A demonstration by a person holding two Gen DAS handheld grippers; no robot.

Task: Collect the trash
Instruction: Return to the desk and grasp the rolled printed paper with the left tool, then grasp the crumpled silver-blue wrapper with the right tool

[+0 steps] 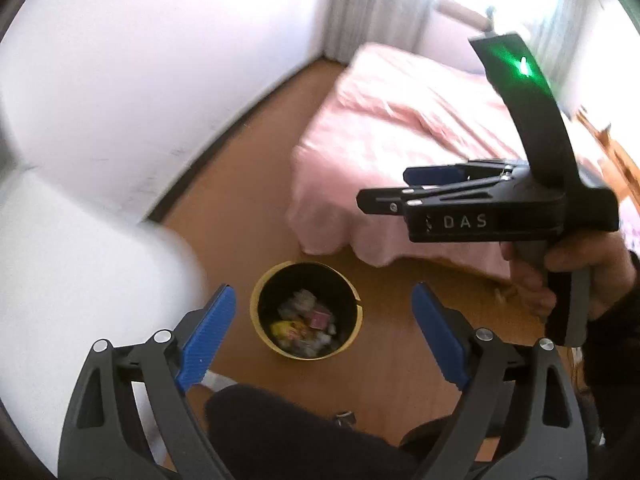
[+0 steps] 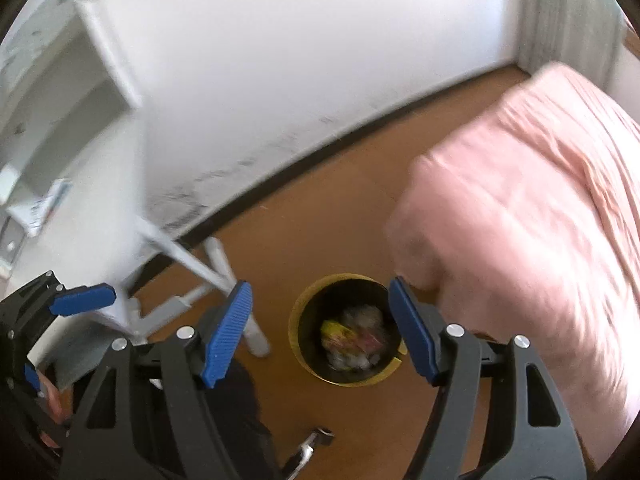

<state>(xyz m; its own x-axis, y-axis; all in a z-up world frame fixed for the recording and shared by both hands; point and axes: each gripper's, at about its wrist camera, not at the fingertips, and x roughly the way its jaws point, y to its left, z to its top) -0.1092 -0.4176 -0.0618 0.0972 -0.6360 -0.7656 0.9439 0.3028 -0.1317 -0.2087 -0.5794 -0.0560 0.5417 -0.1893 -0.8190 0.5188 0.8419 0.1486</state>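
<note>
- Both views motion-blurred; edges of everything soft.
- Bed (image 1: 400, 128) with pink cover: far side cut off by the frame and by the right hand-held gripper in the left wrist view; in the right wrist view it fills the right edge, smeared.
- White furniture (image 2: 60, 92) at upper left of the right wrist view: blurred, can't tell what it is. White legs (image 2: 192, 264) below it reach the floor; which piece they belong to is unclear.
- Floor (image 1: 248, 216): brown, bare between wall and bed.
- Dark clothed leg (image 1: 280, 428) at bottom of the left wrist view, cut off by the frame.
- Right hand-held gripper (image 1: 384, 188): seen side-on, held by a hand (image 1: 560, 272); in its own view the blue pads are spread, nothing between.
- Left hand-held gripper (image 1: 320, 332): pads spread wide, nothing pinched.
- Bin (image 1: 306, 309): round, yellow rim, black inside, on the floor just beside the bed corner, below both grippers.
- Trash (image 1: 308, 324) in the bin: crumpled pale bits, one yellow piece, one pink; details not readable.
- Small metallic thing (image 2: 316, 440) on the floor near the bin: unidentifiable.
</note>
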